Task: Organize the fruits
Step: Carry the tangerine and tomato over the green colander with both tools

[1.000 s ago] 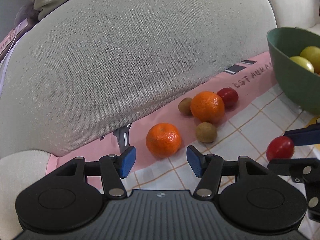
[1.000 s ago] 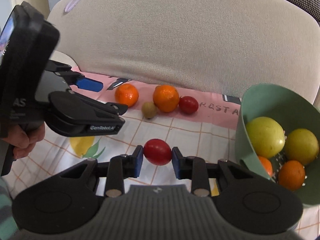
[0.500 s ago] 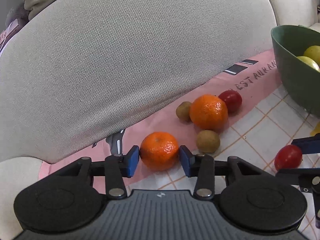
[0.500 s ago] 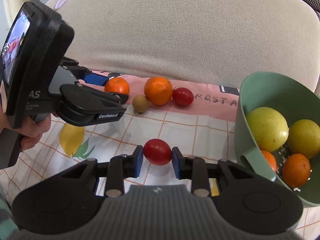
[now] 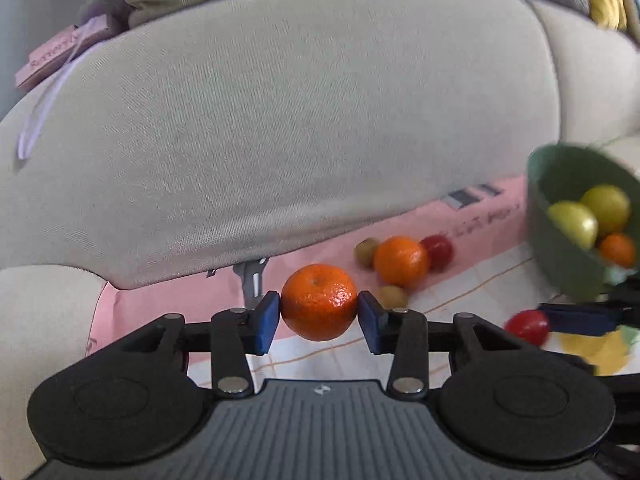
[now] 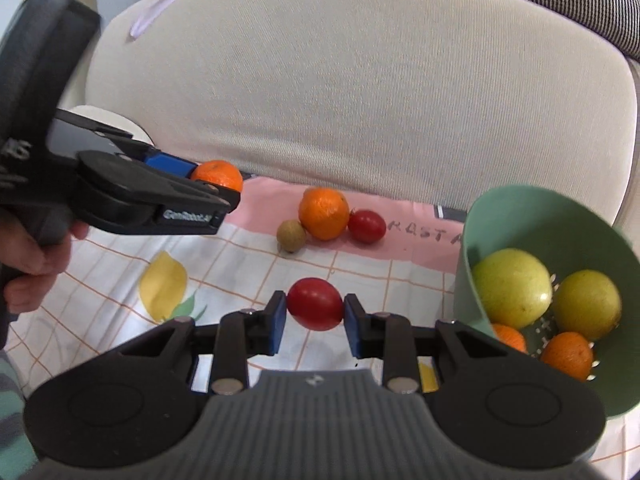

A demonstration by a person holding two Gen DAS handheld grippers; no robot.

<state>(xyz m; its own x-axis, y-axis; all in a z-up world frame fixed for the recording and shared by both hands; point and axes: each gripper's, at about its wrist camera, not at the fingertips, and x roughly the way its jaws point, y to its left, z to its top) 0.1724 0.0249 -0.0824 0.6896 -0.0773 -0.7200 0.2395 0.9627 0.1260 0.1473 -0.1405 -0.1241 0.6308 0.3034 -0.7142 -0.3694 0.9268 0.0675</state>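
My left gripper (image 5: 319, 317) is shut on a small orange mandarin (image 5: 319, 302), held clear above the pink-edged cloth (image 5: 160, 300). In the right wrist view that mandarin (image 6: 218, 174) shows at the left gripper's blue pads. My right gripper (image 6: 315, 315) is shut on a red tomato (image 6: 315, 309) and hangs over the checked cloth (image 6: 248, 264). The green bowl (image 6: 520, 208) stands at the right with yellow and orange fruits inside. On the cloth lie an orange (image 6: 324, 213), another red tomato (image 6: 367, 226) and a small brown fruit (image 6: 291, 235).
A big beige sofa cushion (image 6: 360, 92) rises right behind the cloth. A second small brown fruit (image 5: 367, 251) lies behind the orange (image 5: 401, 261). A person's hand (image 6: 28, 256) grips the left tool. A pink book (image 5: 60, 56) rests on the cushion's top left.
The left jaws have shut on the mandarin and lifted it off the cloth. The right gripper has risen a little with the tomato still in it.
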